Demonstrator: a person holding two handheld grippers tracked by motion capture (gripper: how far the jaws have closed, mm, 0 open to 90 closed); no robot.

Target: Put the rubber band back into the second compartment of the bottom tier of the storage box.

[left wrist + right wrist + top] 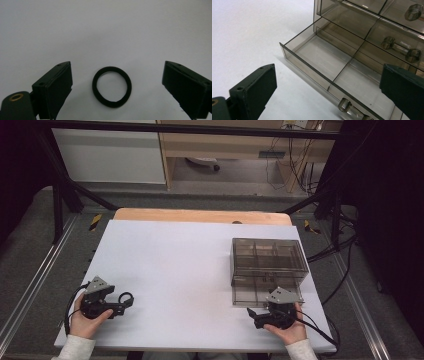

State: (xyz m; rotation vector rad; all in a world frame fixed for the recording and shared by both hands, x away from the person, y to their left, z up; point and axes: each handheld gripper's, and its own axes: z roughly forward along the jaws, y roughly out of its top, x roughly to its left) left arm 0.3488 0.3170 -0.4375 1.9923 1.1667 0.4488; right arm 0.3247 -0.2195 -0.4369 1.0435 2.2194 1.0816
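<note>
Ring: a small black ring (pixel 111 86) lies flat on the white table (pixel 175 265), lower middle of the left gripper view, dead centre between the fingers (pixel 56 87) and touching neither.
Left gripper (pixel 120 306): lower left of the high view, fingers spread wide and released, nothing held. Looks lined up so they can close on the ring from both sides.
Right gripper (pixel 252 312): lower right of the high view, fingers also spread and empty, just beside the drawer front.
Drawer box: a smoky clear drawer box (pixel 269 262) sits at the right of the table, its bottom drawer (pixel 329 60) pulled out toward the person, probably left open to take the ring.
Drawer inside: dividers split it into compartments; the ones in view look empty.
Room: plenty of bare table between ring and box, so the carry across looks easy.
Edges: both hands sit near the table's bottom edge; the drawer's thin front wall and knob (pixel 345 106) are the things to clear.
</note>
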